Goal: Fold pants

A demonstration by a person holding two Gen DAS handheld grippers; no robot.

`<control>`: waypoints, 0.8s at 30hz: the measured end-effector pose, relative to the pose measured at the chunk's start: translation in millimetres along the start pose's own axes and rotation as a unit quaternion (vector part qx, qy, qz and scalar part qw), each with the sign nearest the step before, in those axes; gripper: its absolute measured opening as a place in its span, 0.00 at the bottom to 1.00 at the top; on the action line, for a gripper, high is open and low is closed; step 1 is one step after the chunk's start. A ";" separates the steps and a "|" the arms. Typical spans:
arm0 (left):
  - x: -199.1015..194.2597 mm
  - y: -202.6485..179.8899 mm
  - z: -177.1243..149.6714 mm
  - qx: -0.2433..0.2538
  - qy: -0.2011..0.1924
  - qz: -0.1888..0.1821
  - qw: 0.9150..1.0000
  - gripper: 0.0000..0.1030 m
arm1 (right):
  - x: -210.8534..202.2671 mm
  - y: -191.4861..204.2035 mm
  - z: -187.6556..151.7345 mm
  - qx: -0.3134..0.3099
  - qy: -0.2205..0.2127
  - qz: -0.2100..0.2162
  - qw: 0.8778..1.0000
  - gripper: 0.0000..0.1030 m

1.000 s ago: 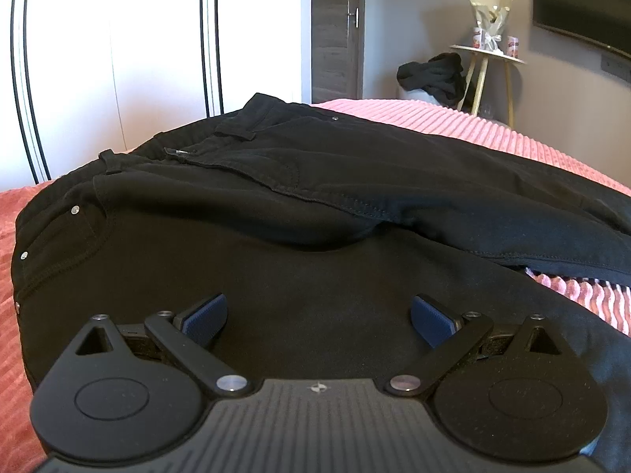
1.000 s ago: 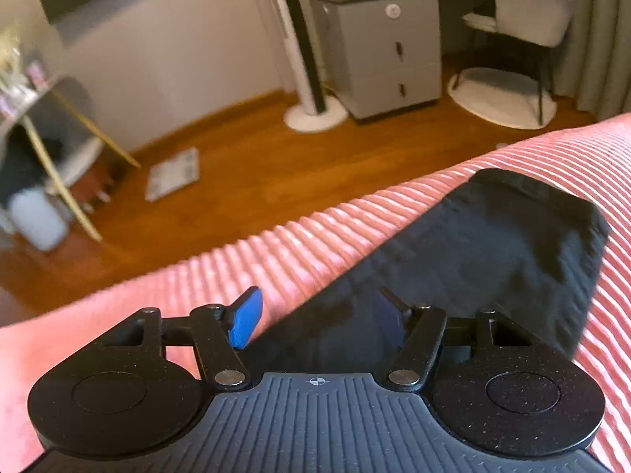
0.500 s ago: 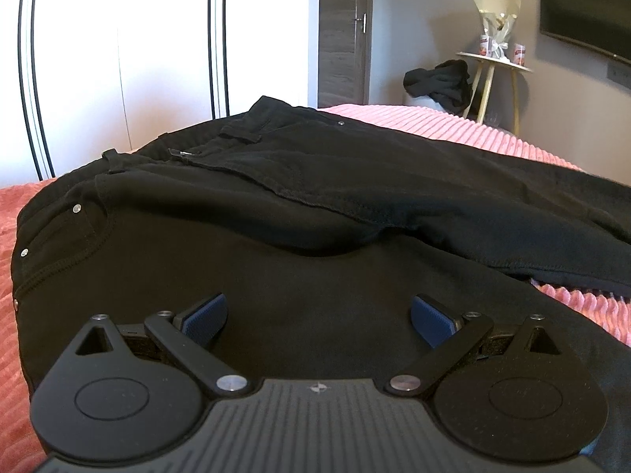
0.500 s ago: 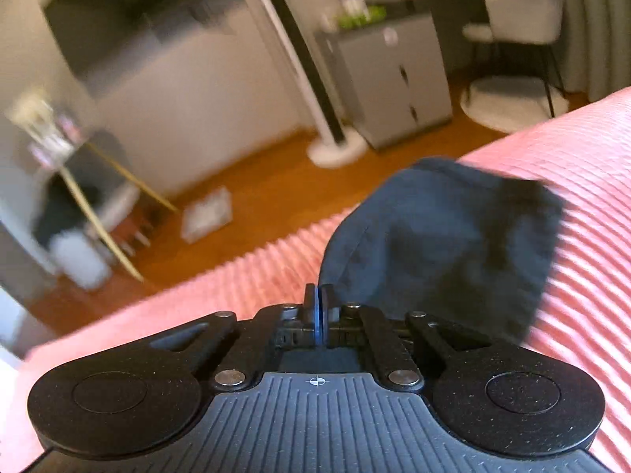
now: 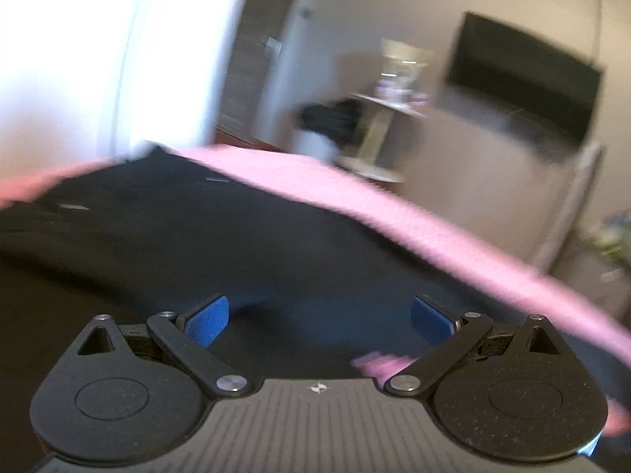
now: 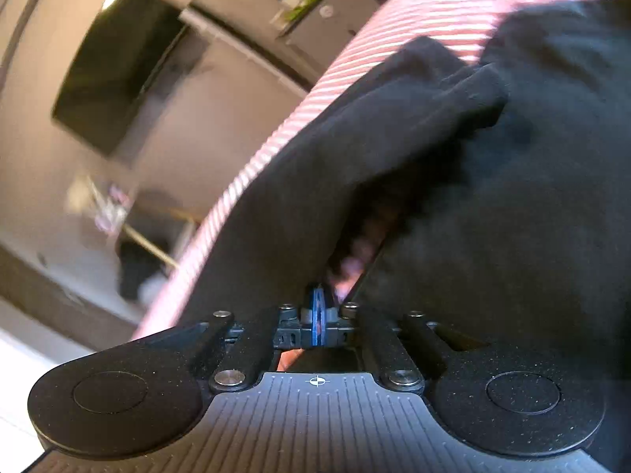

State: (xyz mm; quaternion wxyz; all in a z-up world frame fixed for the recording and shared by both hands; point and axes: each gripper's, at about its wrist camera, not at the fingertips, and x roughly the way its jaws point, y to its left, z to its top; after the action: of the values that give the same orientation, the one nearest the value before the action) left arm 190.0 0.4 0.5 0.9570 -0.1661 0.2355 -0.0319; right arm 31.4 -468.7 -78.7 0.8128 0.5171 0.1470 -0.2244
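Black pants point(image 5: 205, 244) lie spread on a pink ribbed bedspread point(image 5: 453, 236). My left gripper point(image 5: 318, 317) is open and empty, low over the black fabric; the view is blurred. My right gripper point(image 6: 318, 307) is shut on a pant leg point(image 6: 355, 138), which it holds lifted and stretched over the rest of the pants point(image 6: 532, 216). Pink bedspread point(image 6: 394, 27) shows beyond the leg and in a gap under it.
A wall-mounted TV point(image 5: 524, 79) and a small side table point(image 5: 390, 106) with dark clothing beside it stand past the bed. White wardrobe doors point(image 5: 98, 59) are at the left. A grey cabinet point(image 6: 335, 12) stands beyond the bed edge.
My right gripper closed on the pant leg end, lifted it and swung it over the pants. My left gripper, still open, has swung right with motion blur.
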 end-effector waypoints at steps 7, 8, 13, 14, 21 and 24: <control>143.5 -38.9 77.5 -0.061 0.127 -0.080 0.987 0.93 | 10.0 -14.0 6.3 0.029 -0.001 0.051 0.998 0.25; 166.2 -43.2 81.1 -0.073 0.154 -0.083 0.982 0.87 | 7.0 -10.0 4.8 0.026 -0.001 0.054 0.998 0.26; 240.4 -56.1 72.6 -0.098 0.245 -0.063 0.962 0.55 | 9.9 -13.5 11.8 0.053 0.001 0.074 0.996 0.36; 245.9 -55.9 71.7 -0.105 0.247 -0.061 0.961 0.49 | 7.8 -15.9 13.9 0.057 -0.009 0.074 0.996 0.36; 218.1 -48.9 73.4 -0.151 0.223 -0.097 0.958 0.06 | 33.1 -20.2 33.7 0.125 -0.018 0.059 0.990 0.11; 160.5 -51.2 83.3 -0.121 0.183 -0.125 0.968 0.06 | 42.0 -15.0 45.7 0.147 0.000 0.059 0.987 0.06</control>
State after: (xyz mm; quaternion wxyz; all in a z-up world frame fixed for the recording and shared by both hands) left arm 371.7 -45.0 16.4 0.8588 -0.3003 0.3863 -0.1518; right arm 59.9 -524.6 -90.8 0.7394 0.6390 0.0817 -0.1955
